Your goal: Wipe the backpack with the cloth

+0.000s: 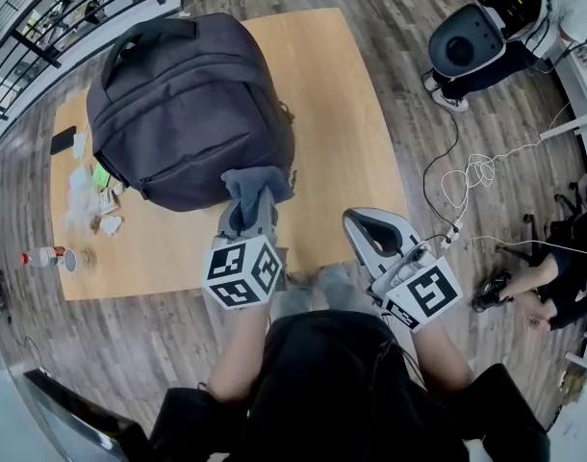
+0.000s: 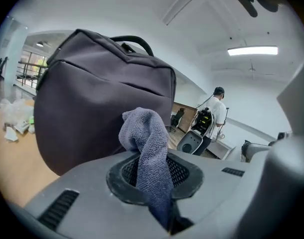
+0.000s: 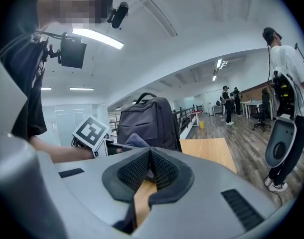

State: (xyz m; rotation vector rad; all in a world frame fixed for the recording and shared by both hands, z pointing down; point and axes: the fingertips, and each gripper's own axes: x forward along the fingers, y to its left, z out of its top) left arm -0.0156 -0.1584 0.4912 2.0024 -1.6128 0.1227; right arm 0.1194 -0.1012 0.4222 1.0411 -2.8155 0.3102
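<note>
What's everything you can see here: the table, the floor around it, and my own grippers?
table: one, light wood, centre
backpack: one, dark grey, standing on the table
cloth: one, grey-blue, at the backpack's near edge
phone: one, black, table's left edge
wrappers: several, white and green, left of the backpack
bottle: one, red-capped, lying at the table's near left corner
cable: one tangle, white, floor right of the table
bystanders: two, one in a light top, one in dark, floor at right
left gripper: one, grey, shut on the cloth
right gripper: one, grey, shut, empty
</note>
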